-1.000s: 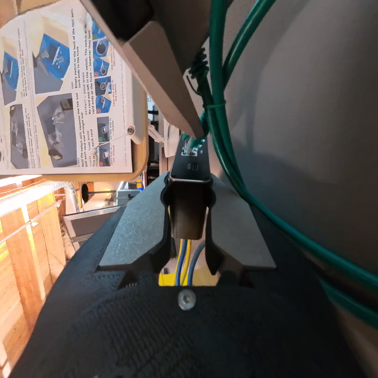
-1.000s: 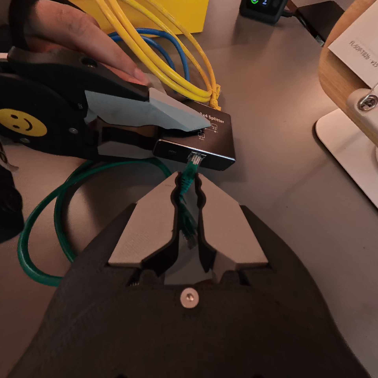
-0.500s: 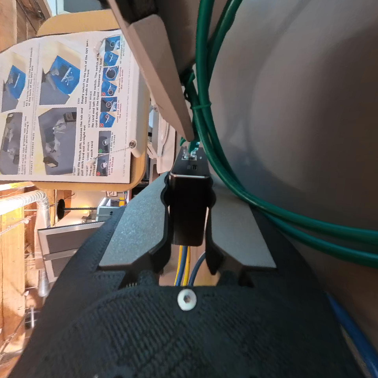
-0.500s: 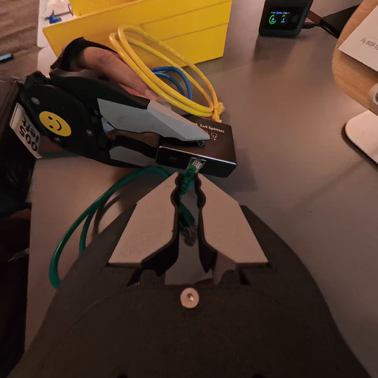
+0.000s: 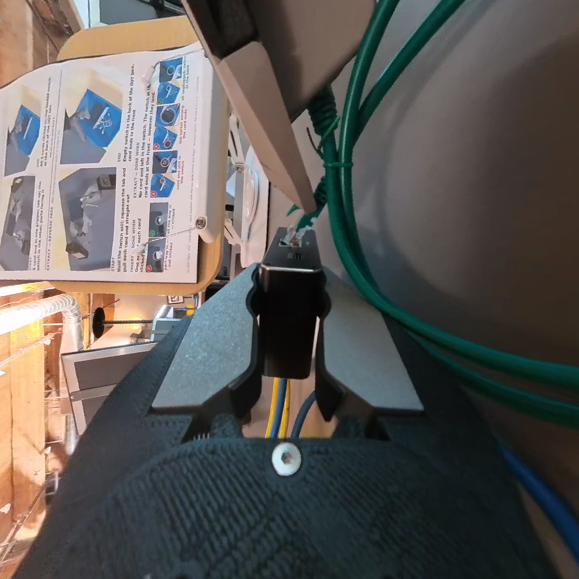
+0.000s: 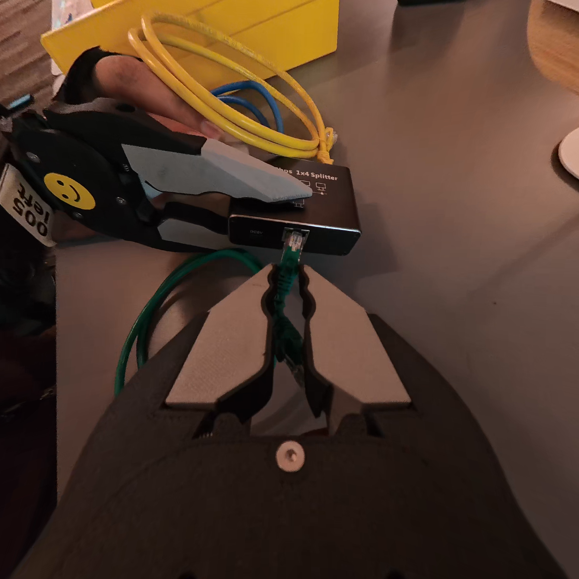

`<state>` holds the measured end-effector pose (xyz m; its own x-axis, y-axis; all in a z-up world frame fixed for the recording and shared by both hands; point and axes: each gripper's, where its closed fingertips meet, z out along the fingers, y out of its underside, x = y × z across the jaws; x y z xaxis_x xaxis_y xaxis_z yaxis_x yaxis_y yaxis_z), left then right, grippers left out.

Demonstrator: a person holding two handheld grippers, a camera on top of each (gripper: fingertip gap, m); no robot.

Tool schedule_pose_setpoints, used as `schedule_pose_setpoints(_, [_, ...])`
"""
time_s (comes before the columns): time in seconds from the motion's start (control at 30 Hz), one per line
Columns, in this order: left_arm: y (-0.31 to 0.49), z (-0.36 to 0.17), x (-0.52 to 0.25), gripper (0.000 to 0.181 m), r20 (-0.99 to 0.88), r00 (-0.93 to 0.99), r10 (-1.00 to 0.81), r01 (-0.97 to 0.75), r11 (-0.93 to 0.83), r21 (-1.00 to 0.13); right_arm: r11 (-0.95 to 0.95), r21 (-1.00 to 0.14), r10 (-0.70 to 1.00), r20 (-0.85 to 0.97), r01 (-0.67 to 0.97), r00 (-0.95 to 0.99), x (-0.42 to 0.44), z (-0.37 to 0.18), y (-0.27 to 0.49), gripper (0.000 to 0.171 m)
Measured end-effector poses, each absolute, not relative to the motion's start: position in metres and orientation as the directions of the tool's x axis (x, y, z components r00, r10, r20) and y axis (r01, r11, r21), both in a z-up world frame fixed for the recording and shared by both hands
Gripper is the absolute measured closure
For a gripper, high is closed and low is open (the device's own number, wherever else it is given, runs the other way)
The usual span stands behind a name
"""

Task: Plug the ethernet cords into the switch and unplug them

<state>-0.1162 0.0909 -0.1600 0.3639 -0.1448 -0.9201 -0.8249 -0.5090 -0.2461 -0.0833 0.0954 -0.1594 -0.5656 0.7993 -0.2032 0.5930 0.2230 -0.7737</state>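
The left hand-held gripper [image 6: 269,200] was closed on one end of the black switch [image 6: 326,200], which was held just above the grey surface [image 6: 438,282], while the right hand-held gripper [image 6: 286,272] was clamped on the boot of the green ethernet cord [image 6: 283,282] just behind its clear plug [image 6: 294,242]. Compared with the frames of one second and half a second before, the plug was seen seated in the mouth of the single front port, though much of its clear body remained outside; over the same interval the right wrist camera had drawn back and upward, so that more of the scene was taken in. From this it was judged that insertion was in progress but incomplete, a further straight push being needed before the latch could be taken as engaged. The right wrist view alone showed the port face squarely, the yellow ethernet cord [image 6: 238,94] and blue ethernet cord [image 6: 250,97] lying coiled behind the switch, the yellow box [image 6: 282,37] beyond them, and the person's hand [image 6: 150,87] on the left tool. The left wrist view [image 5: 289,326] alone showed the switch end-on between its own jaws, the plug [image 5: 299,232] entering obliquely from the side, and an illustrated instruction sheet [image 5: 103,169] on a wooden board at the rear. Whether the yellow and blue cords were plugged in could not be told from either view.
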Motion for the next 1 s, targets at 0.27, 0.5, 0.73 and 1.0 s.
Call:
schedule_pose_setpoints(0.27, [0.090, -0.156, -0.119, 0.148, -0.917, 0.382, -0.120, -0.820, -0.501, -0.276, 0.232, -0.727, 0.805, -0.229, 0.646, -0.547, -0.081, -0.173, 0.098, 0.162])
schedule_pose_setpoints(0.5, [0.090, -0.156, -0.122, 0.148, -0.913, 0.393, -0.107, -0.814, -0.502, -0.292, 0.177, -0.720, 0.849, -0.233, 0.671, -0.474, -0.084, -0.169, 0.117, 0.156])
schedule_pose_setpoints(0.73, [0.092, -0.159, -0.121, 0.149, -0.917, 0.382, -0.117, -0.820, -0.501, -0.278, 0.173, -0.729, 0.862, -0.213, 0.662, -0.460, -0.083, -0.162, 0.125, 0.153])
schedule_pose_setpoints(1.0, [0.091, -0.157, -0.121, 0.148, -0.907, 0.408, -0.105, -0.813, -0.493, -0.309, 0.212, -0.700, 0.832, -0.237, 0.682, -0.502, -0.074, -0.167, 0.119, 0.149])
